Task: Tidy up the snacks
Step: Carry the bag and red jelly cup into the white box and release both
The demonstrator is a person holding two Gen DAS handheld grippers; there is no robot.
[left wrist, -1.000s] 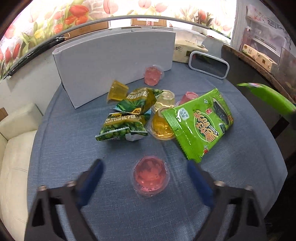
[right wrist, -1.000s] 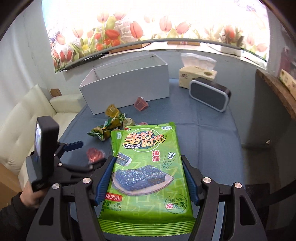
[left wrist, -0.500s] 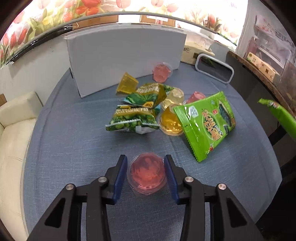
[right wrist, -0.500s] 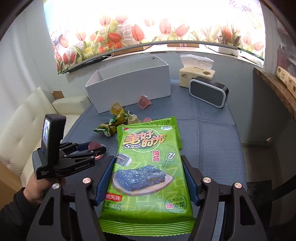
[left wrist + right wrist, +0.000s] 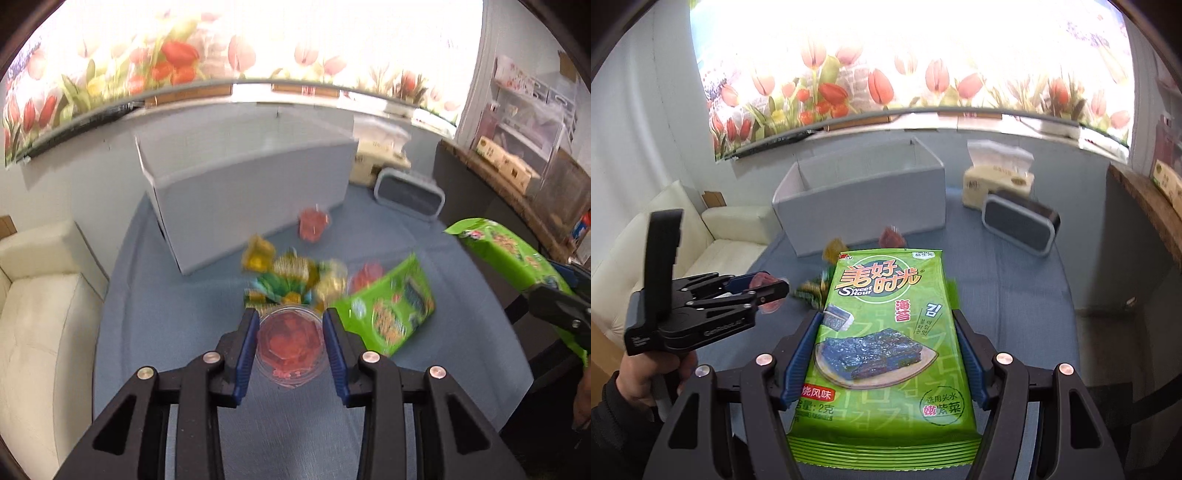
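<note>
Left wrist view: left gripper clamped on a red jelly cup, blue pads touching both its sides, above the blue tablecloth. Beyond, blurred: snack heap, second seaweed packet, white box.

Right wrist view: right gripper closed on a green seaweed packet, held flat between both pads, off the table. Left gripper at left, red cup between its tips. White box behind, tissue box and speaker to its right.

3 red jelly cups, 2 seaweed packs.
</note>
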